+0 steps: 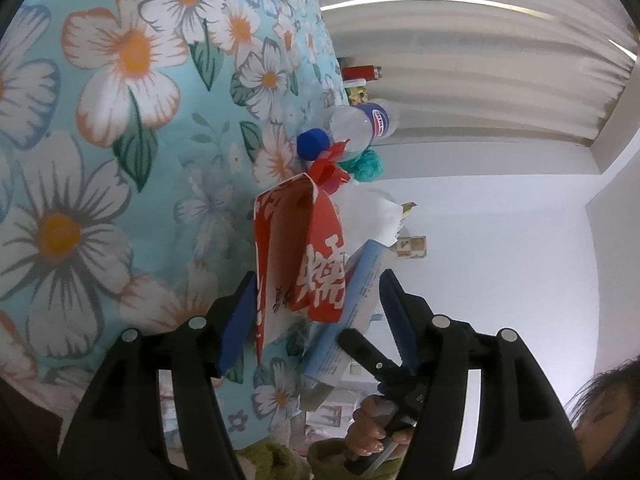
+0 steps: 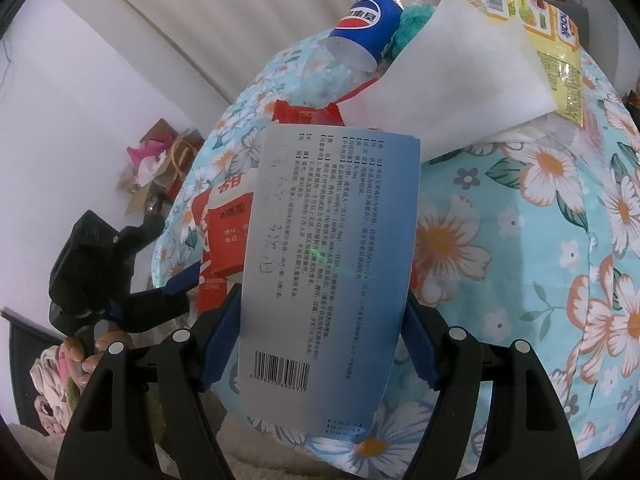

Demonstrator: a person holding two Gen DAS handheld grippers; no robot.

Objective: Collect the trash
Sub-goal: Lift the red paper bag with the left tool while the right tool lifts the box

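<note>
A pile of trash lies on the floral bedsheet (image 2: pixel 520 240). My right gripper (image 2: pixel 322 296) is shut on a blue-and-white printed box (image 2: pixel 328 248), with a pad against each long side. A red carton (image 1: pixel 300 248) with white characters stands between the jaws of my left gripper (image 1: pixel 318 276), which is open. Its left pad is close to the carton's edge, and the right pad is clear of the carton. The blue-and-white box (image 1: pixel 356 300) leans beside the carton. In the right wrist view the left gripper (image 2: pixel 176 252) sits at the red carton (image 2: pixel 228 224).
Behind them lie a clear plastic bottle (image 2: pixel 356 44) with a blue label, a white sheet (image 2: pixel 452 80), a yellow snack wrapper (image 2: pixel 536 28), a red wrapper (image 2: pixel 308 114) and something teal (image 2: pixel 412 20). A cardboard box (image 2: pixel 160 168) of clutter stands by the white wall.
</note>
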